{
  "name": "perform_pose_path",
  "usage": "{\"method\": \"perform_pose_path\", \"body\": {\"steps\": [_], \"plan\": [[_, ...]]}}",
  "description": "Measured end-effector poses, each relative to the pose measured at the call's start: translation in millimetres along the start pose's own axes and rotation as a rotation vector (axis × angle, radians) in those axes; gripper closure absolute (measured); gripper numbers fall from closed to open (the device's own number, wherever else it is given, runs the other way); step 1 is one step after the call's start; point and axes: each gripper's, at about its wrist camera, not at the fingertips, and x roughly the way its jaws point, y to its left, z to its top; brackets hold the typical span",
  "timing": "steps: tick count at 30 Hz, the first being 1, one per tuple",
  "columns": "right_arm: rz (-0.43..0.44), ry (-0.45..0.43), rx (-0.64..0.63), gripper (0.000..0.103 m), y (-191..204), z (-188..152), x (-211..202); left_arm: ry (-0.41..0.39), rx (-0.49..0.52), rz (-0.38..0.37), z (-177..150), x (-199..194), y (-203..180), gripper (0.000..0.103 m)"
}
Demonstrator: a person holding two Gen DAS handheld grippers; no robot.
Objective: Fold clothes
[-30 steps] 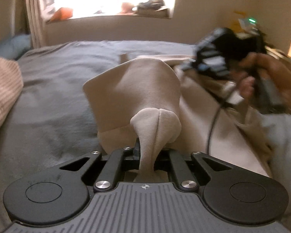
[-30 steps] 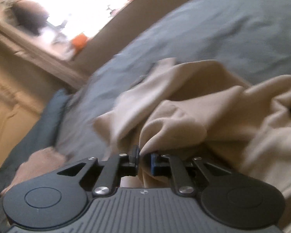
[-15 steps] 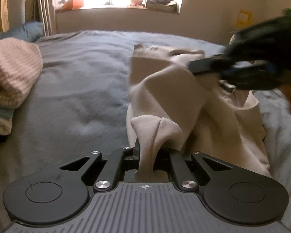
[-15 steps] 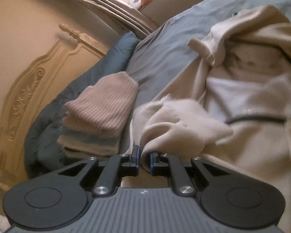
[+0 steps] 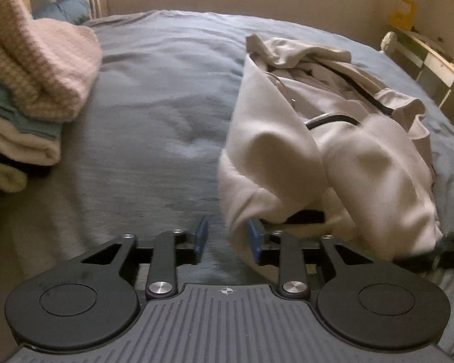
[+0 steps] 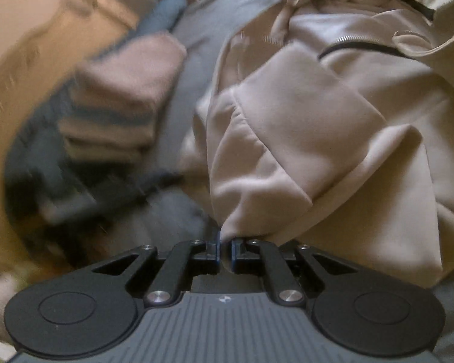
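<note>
My left gripper (image 5: 227, 239) stood spread wide, empty — the hoodie (image 5: 324, 139) lay crumpled on the bed (image 5: 154, 90) toward two o'clock. My right gripper (image 6: 225, 252) pinched a fold of its hem, folded clothes (image 5: 30, 90) stacked at ten o'clock.

Black tool (image 5: 227, 237) linkages, silver screws, blue pads (image 5: 201, 236).

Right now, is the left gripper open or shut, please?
Open: the left gripper has its blue pads spread apart, the beige hoodie only brushing one pad.
</note>
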Motion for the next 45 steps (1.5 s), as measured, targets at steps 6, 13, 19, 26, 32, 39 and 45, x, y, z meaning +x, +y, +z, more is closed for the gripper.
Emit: {"method": "perform_pose_path", "body": {"steps": [6,13,19,26,32,39,45], "plan": [[-0.242,0.167,-0.262,0.082,32,-42,12,-0.02,-0.044,0.013,2,-16,16,0.045],[-0.222,0.108,-0.248,0.032,36,-68,-51,-0.045,-0.09,-0.064,42,4,12,0.008],[0.02,-0.128,0.057,0.016,-17,-43,-134,0.031,-0.115,-0.106,83,60,10,0.005],[-0.139,-0.428,0.304,0.006,-126,30,-143,0.125,-0.112,-0.078,119,134,9,0.004],[-0.138,-0.556,0.619,0.008,-251,94,-99,0.203,-0.069,-0.118,101,164,0,0.028],[0.067,-0.488,0.627,0.021,-294,166,-37,0.207,0.003,-0.199,68,142,-20,0.062],[0.126,-0.344,0.475,0.022,-281,227,4,0.283,-0.09,-0.362,43,129,-28,0.066]]}}
